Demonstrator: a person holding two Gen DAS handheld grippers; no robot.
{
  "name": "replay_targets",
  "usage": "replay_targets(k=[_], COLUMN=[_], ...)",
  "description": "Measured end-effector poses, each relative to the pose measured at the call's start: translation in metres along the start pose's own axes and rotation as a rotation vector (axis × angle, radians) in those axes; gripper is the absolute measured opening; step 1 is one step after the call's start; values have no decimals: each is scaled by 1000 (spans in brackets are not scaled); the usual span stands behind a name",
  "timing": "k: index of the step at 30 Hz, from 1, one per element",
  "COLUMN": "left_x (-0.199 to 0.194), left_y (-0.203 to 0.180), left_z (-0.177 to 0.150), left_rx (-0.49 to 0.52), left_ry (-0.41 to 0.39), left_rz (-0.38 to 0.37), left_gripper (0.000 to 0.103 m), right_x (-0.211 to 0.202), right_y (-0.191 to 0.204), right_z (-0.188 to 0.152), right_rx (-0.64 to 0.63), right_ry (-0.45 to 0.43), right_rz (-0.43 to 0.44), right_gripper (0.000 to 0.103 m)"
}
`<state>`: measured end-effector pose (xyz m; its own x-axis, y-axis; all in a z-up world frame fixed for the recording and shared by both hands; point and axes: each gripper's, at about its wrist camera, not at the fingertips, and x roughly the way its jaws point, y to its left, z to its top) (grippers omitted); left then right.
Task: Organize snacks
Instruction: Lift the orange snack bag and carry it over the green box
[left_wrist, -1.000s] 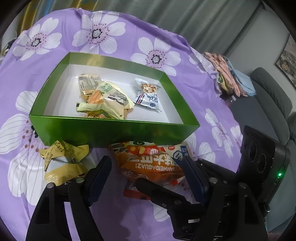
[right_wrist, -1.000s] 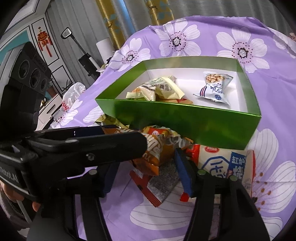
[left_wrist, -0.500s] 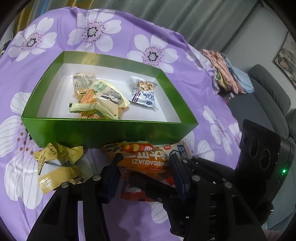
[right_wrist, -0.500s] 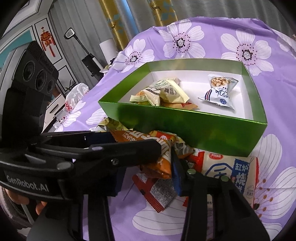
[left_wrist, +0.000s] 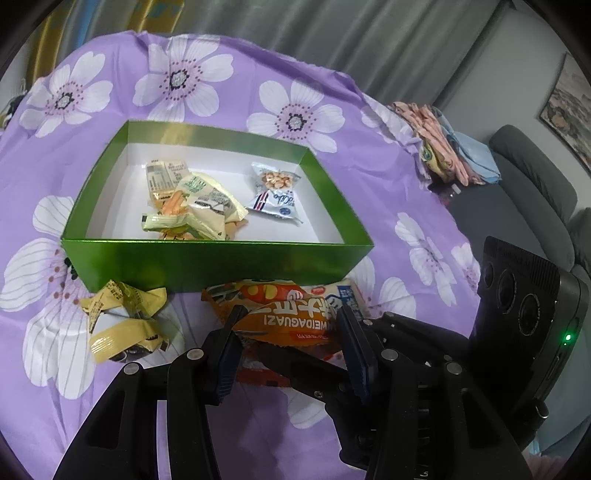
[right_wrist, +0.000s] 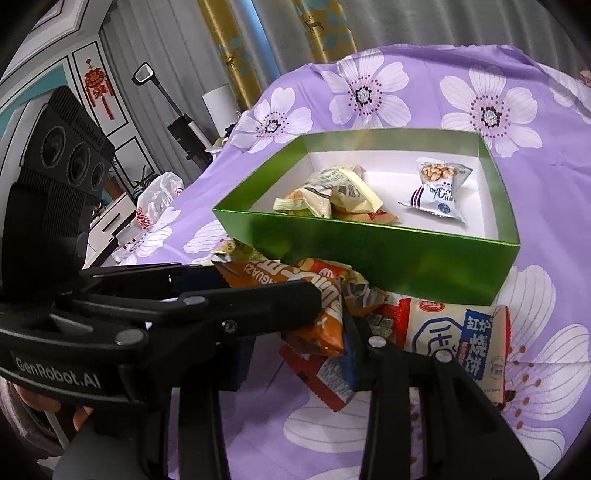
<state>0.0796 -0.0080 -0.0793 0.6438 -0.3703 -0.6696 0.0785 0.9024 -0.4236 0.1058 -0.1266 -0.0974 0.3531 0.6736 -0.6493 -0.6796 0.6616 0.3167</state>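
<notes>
Both hand-held grippers are working on the same orange bag (left_wrist: 286, 321), which is lying just ahead of them on the purple flowered cloth (left_wrist: 388, 192), in front of the green box (left_wrist: 207, 262). The left hand-held gripper (left_wrist: 288, 332) is clamping its blue pads on the two ends of the bag. The right hand-held gripper (right_wrist: 295, 343) is crossing under the left one and appears to be pinching the bag's near end, though its left finger is hidden, so that grip is a judgement.

The risk from here: two grips pulling apart could tear or burst the puffy bag, and lifting could drag the red packet (right_wrist: 325, 373) lying under it. The crossed fingers could also knock each other, or catch the box's near wall on the way in.

The bag is showing "WEIDAGUAZI" upside down. The left gripper's body reads "GenRobot.AI" (right_wrist: 59, 373). The white packet (right_wrist: 454, 339) to the right carries Chinese characters.
</notes>
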Motion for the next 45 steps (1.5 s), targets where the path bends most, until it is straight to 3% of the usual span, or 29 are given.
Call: replay_targets(k=[26, 45], left_x=[-77, -105], left_y=[-36, -26], left_z=[3, 17], left_rx=[73, 69], left_ry=[-166, -240], left_rz=[8, 59], left_gripper=[50, 50], right_x=[-64, -60], right_y=[50, 72], right_z=[23, 51], right_rx=[-111, -189], right_ry=[-125, -168], right_rz=[-6, 35], right_gripper=[39, 39])
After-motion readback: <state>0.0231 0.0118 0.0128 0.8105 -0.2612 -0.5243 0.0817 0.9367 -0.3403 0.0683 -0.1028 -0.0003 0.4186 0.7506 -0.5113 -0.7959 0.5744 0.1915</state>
